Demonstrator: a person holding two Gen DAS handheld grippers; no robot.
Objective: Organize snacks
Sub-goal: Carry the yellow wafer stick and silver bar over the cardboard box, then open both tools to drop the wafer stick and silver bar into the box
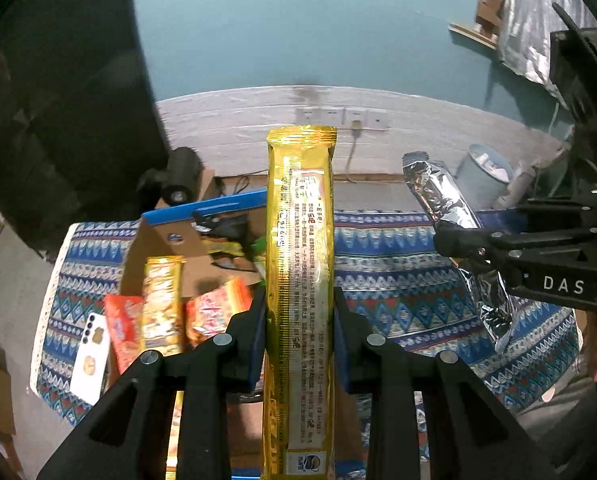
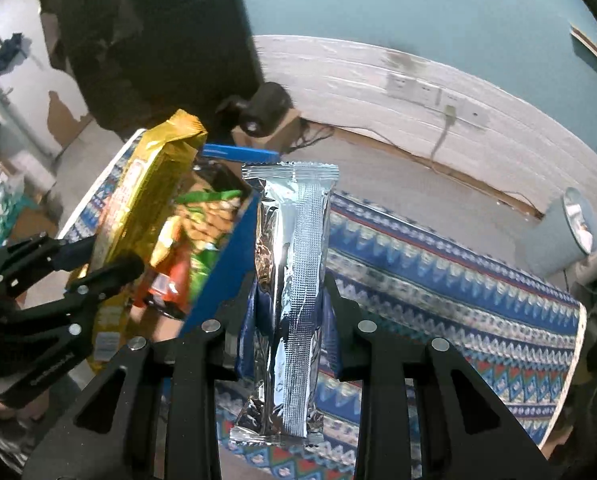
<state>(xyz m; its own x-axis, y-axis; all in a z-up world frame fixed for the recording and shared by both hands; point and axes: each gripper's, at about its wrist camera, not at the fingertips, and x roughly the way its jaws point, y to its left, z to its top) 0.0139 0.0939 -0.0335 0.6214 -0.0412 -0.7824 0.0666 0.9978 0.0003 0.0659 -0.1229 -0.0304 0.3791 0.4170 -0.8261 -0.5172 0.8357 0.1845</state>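
Left claw (image 1: 298,312) clamped on a long gold packet (image 1: 300,264), held upright above the near edge of the cardboard box (image 1: 166,240). Right claw (image 2: 288,300) clamped on a silver foil packet (image 2: 292,280), also upright, just right of the box's blue wall (image 2: 226,264). Box sits on the patterned cloth (image 1: 398,280) covering the worktop. Inside the box: another gold packet (image 1: 162,300), orange packets (image 1: 212,312), green packets (image 2: 206,216). White phone (image 1: 90,360) lies left of the box, touching its edge.
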